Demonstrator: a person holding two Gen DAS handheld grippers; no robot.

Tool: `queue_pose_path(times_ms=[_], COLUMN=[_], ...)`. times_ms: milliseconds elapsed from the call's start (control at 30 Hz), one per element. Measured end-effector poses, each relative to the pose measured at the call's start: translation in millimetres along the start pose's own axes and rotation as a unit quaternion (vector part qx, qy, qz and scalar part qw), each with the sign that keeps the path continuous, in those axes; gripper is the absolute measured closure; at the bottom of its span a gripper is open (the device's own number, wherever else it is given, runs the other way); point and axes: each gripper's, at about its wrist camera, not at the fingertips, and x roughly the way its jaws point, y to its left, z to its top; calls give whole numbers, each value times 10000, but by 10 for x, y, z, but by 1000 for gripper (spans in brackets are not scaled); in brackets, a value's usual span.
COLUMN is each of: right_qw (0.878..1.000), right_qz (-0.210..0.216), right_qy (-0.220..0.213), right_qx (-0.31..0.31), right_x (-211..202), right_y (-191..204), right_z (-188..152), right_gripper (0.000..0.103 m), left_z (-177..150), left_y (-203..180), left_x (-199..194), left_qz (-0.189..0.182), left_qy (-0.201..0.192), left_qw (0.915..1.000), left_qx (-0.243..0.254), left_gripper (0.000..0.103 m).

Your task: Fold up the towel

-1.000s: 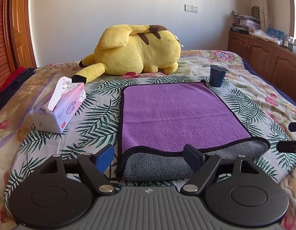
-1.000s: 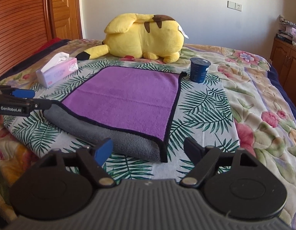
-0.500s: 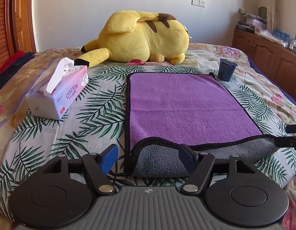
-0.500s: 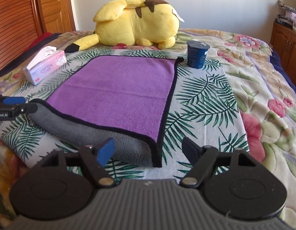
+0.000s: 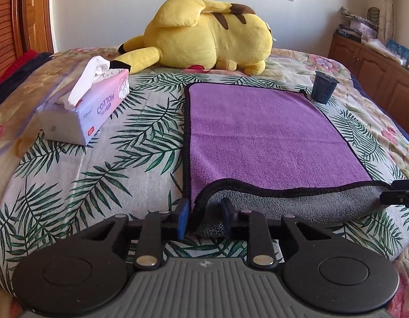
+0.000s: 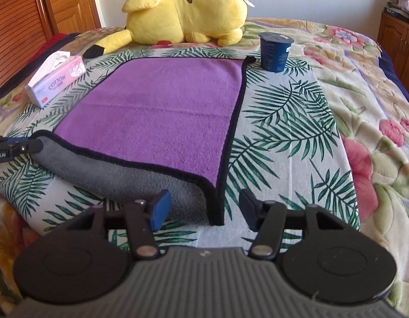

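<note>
Two grippers are seen at the near edge of a purple towel (image 5: pixel 260 132) that is spread flat on a palm-leaf bedspread (image 5: pixel 103 175), with its near hem rolled back so that the grey underside is shown along the whole front. Open cloth is left at 9 o'clock of the towel in the left wrist view, up to a pink tissue box (image 5: pixel 90 106) lying well apart at 10 o'clock. A dark blue cup (image 6: pixel 274 51) is stood just beside the far right corner of the towel, at 1 o'clock in the right wrist view; more bare bedspread is found at 3 o'clock there. A yellow plush toy (image 5: pixel 204 42) is laid beyond the far hem at 12 o'clock, apart from it.

The left gripper (image 5: pixel 204 218) is narrowed to a small gap, with the near left corner of the towel placed between its fingers; whether the cloth is actually pinched cannot be told. The right gripper (image 6: pixel 204 209) is held wide apart, its blue-padded finger (image 6: pixel 159 209) lying over the grey fold and the near right corner set between the two fingers, nothing being clamped
</note>
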Motion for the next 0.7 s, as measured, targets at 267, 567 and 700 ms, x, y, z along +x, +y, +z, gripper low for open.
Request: queue_pose_path(times_ms=[267,567,700], right_qw=[9999,9998,9998], right_qz=[52,20,27], right_qy=[153,165,134], right_qx=[-41,-103,-160], right_x=[-10,-41,-75], right_y=[8,14,21], right_z=[40,60,55], right_gripper=[61,87,95], left_z=[-25,-18,-8], left_y=[9,8,5], left_x=[29,-17,-39], left_qz=[34,-14,-45], left_qy=[46,-70,-112], left_qw=[9999,9999,9999], left_qx=[100,96,81], left_gripper=[103,103,103])
